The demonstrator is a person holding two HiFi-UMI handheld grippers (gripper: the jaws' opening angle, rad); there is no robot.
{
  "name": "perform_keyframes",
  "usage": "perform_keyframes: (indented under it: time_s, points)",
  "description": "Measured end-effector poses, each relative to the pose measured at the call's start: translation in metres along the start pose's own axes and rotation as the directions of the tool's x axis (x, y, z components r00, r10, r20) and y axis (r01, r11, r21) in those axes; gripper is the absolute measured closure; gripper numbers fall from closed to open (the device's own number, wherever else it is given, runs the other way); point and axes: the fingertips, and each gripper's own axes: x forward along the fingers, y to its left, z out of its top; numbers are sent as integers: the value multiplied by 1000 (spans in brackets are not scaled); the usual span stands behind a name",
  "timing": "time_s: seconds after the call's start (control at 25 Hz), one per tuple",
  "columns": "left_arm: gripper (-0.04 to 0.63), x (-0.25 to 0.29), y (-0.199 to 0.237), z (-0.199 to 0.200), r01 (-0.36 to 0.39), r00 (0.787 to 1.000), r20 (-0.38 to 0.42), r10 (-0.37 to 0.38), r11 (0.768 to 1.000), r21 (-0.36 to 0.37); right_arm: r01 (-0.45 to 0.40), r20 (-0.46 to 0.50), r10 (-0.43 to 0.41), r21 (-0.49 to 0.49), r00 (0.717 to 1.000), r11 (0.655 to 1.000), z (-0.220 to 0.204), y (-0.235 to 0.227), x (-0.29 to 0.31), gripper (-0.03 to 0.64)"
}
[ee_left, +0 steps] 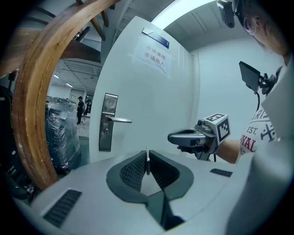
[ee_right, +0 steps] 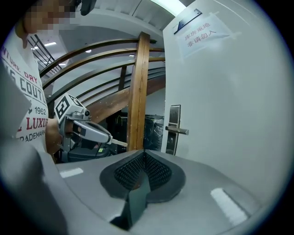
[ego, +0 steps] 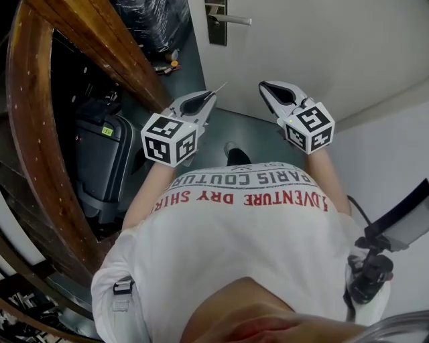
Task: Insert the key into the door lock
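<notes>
The white door (ego: 322, 47) stands ahead, with a metal lock plate (ego: 217, 27) and lever handle (ego: 232, 19) at the top of the head view. My left gripper (ego: 210, 96) is shut on a thin silver key (ego: 220, 88), whose blade pokes forward towards the door but is well short of it. In the left gripper view the key (ee_left: 147, 162) stands upright between the pads, and the lock plate (ee_left: 108, 121) is far ahead to the left. My right gripper (ego: 263, 86) is shut and holds nothing. It hangs beside the left one.
A curved wooden stair rail (ego: 30, 134) runs along the left, with a dark suitcase (ego: 100, 161) behind it. A wooden post (ee_right: 138, 92) stands left of the door. A paper notice (ee_left: 151, 57) is stuck high on the door. A camera rig (ego: 375, 268) hangs at my right side.
</notes>
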Motion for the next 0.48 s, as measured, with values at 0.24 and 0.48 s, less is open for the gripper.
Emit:
perform_keyframes:
  time_s: [0.24,0.48]
  points:
    - [572,51,55,9,-48,999,-27,47,998,-44,15,36,-12,-76,999,997,24,-82,65,591]
    - [572,90,96,14,-67,998,-29,64,992,-109,41,86,-28,-155,996,987,48,-145,129,476]
